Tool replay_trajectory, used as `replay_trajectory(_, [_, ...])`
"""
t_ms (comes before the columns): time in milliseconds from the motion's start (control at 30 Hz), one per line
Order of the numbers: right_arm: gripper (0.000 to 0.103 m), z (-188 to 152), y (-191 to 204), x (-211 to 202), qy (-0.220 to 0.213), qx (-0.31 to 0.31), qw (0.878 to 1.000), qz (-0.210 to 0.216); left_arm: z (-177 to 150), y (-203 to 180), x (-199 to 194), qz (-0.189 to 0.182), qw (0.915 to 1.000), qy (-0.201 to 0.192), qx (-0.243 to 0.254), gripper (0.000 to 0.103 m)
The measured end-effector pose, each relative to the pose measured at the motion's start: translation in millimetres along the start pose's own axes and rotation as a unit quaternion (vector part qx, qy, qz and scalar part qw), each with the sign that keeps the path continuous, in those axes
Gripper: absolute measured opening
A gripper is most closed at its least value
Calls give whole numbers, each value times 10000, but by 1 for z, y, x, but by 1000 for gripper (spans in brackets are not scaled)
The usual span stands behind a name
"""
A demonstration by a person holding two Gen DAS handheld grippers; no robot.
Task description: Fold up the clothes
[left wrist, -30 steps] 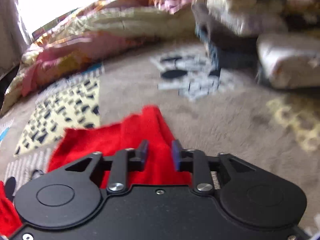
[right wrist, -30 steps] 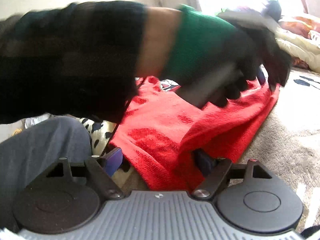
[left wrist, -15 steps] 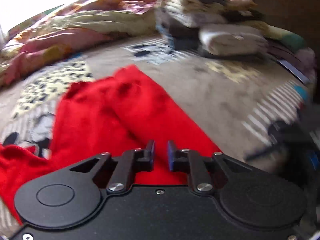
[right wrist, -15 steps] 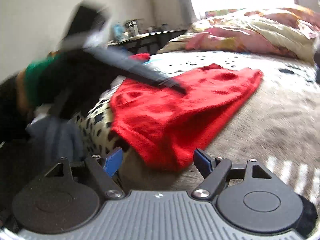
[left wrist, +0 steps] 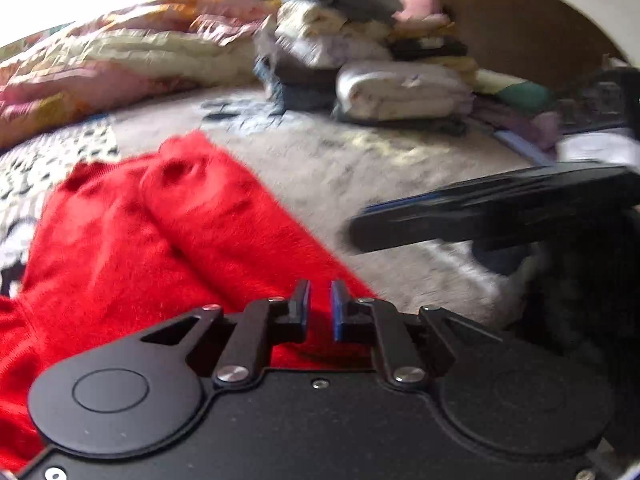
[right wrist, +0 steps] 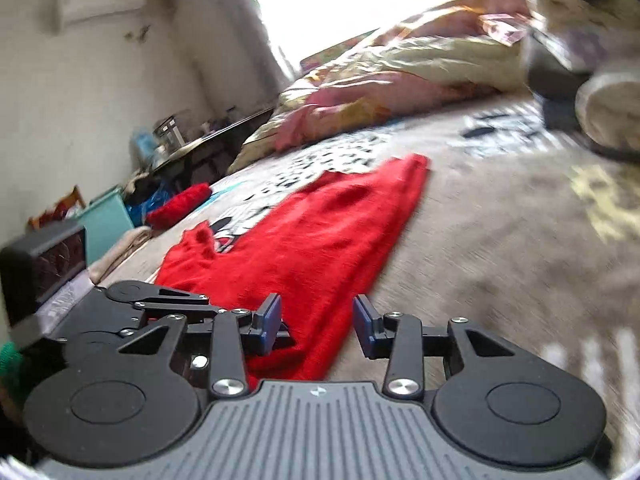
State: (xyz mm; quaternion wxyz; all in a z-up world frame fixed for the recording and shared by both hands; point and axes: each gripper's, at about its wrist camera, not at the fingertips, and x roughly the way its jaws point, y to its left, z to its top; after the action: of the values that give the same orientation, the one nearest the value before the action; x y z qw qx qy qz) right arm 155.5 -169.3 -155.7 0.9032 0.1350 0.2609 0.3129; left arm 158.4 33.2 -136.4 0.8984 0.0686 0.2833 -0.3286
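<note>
A red knit garment (left wrist: 168,240) lies spread on the beige bed cover (left wrist: 380,160), one side folded over lengthwise. My left gripper (left wrist: 320,304) sits low at the garment's near edge. Its jaws are nearly together and red cloth shows in the thin slit between them. In the right wrist view the same garment (right wrist: 320,236) stretches away from my right gripper (right wrist: 316,316). That gripper's jaws are closing with the garment's near corner lying between them, and the pads are not pressing on it. The left gripper's black linkage (right wrist: 160,300) rests just left of it.
Folded clothes are stacked (left wrist: 360,60) at the far side by a brown headboard (left wrist: 520,20). A rumpled quilt (left wrist: 120,60) lies under the window. A second red item (right wrist: 180,204) sits at the bed's left edge, near a teal box (right wrist: 108,220) and a cluttered table (right wrist: 200,140).
The left gripper swung right across the bed and its jaws narrowed at the garment's near edge. The sleeved arm left the right view. The right jaws came closer together and that view tilted.
</note>
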Motion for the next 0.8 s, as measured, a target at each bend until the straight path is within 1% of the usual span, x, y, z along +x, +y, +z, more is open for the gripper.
replay_trajectory(33, [40,3,5,6,-2,-81,10000,-9,-1,-1,-4,-39,10000,-30,-12,9])
replay_trajectory(100, [40,11,13,14,21,-197,9998,-71,-9,-3,7,-35,9998,191,-19,8])
replay_trajectory(133, [40,15,14,23,87,-229,9996,-134,-13,-5,13,-34,9997,235,48,8])
replay_trajectory(167, [40,18,14,33,282,-254,9989,-262,-13,-6,13,-65,9998,165,114,8])
replay_trajectory(233, [38,20,11,57,911,-316,9932,-655,-6,-2,6,-214,9997,120,-7,10])
replay_trajectory(267, [35,19,10,63,1026,-417,9909,-764,-5,3,-2,-344,9993,11,-112,13])
replay_trajectory(333, [34,21,15,60,1031,-635,9889,-863,-5,18,-19,-518,9975,-221,-432,14])
replay_trajectory(367, [35,22,19,57,988,-757,9878,-933,-5,28,-27,-554,9958,-315,-650,22])
replay_trajectory(400, [36,22,24,52,892,-840,9879,-953,-7,40,-34,-521,9939,-426,-872,25])
replay_trajectory(433, [36,24,27,45,736,-875,9892,-916,-8,53,-44,-353,9909,-604,-1146,25])
replay_trajectory(467, [36,24,33,38,601,-988,9892,-902,-10,70,-55,-186,9858,-751,-1488,25])
replay_trajectory(500, [36,23,42,32,492,-1190,9874,-916,-13,88,-66,-64,9784,-894,-1864,25])
replay_trajectory(533, [36,22,50,27,401,-1384,9853,-921,-17,105,-78,152,9692,-1038,-2230,25])
replay_trajectory(567, [36,21,55,23,346,-1475,9845,-882,-23,121,-90,515,9575,-1183,-2579,25])
replay_trajectory(600, [36,20,58,19,306,-1456,9856,-800,-29,136,-103,876,9431,-1324,-2921,25])
replay_trajectory(633, [36,19,60,16,266,-1435,9867,-719,-36,152,-116,1252,9246,-1445,-3295,27])
replay_trajectory(667, [36,17,62,14,265,-1393,9878,-648,-45,168,-129,1618,9013,-1527,-3717,33])
replay_trajectory(700, [36,14,61,15,311,-1325,9889,-590,-56,182,-139,1893,8794,-1592,-4068,35])
replay_trajectory(733, [36,11,61,15,357,-1257,9900,-531,-66,194,-148,2103,8608,-1658,-4328,35])
replay_trajectory(767, [36,7,61,15,402,-1217,9906,-488,-75,204,-155,2299,8447,-1698,-4525,35])
replay_trajectory(800, [36,2,59,15,445,-1166,9911,-467,-80,213,-160,2474,8339,-1702,-4631,35])
